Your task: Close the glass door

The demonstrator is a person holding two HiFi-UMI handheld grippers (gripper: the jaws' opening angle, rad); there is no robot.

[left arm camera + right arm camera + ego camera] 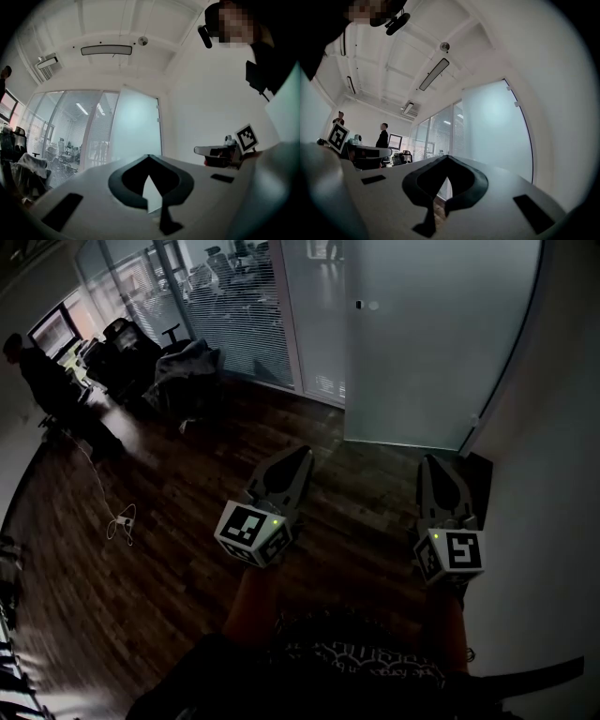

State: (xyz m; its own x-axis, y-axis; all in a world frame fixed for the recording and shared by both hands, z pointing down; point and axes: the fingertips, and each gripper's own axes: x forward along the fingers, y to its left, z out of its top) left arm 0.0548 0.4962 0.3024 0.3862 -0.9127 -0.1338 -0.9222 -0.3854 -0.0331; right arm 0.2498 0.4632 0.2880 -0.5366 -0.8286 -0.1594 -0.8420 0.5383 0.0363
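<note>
Right gripper (433,461) and left gripper (302,454), jaws together and empty, are facing the glass door (431,343) at upper right, the right gripper nearer.

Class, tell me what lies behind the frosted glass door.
Only pale light shows through the glass door; its frosting hides whatever stands behind. Beside it, office chairs show behind the slatted partition.

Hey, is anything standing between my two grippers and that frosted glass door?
Nothing visible. Only dark wooden floor lies between the left gripper, the right gripper and the frosted glass door. The white cable and black office chairs sit off to the left.
</note>
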